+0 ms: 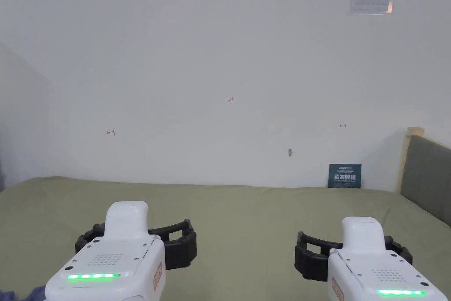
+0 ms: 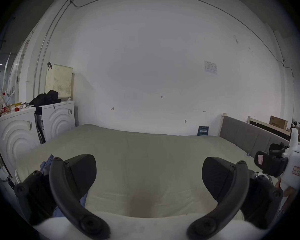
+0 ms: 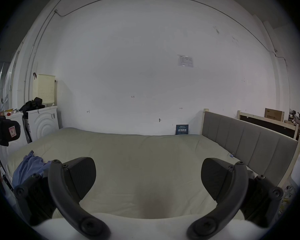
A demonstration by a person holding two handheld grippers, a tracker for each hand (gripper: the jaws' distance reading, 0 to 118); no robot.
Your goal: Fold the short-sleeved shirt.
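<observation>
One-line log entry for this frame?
left gripper: open, empty | right gripper: open, empty | blue shirt: crumpled at left bed edge, untouched | fold: not started

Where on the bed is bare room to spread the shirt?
The bed is bare from the wall across to the headboard. The only crowded spot is its near left corner, where the shirt lies bunched beside the washers.

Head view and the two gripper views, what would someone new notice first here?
Probably the two white hand-held grippers, the left hand-held gripper and the right hand-held gripper, both held open and empty above a wide olive-green bed against a bare white wall. Next, the crumpled blue shirt bunched at the bed's near left edge, untouched. After that, the grey padded headboard on the right side.
</observation>
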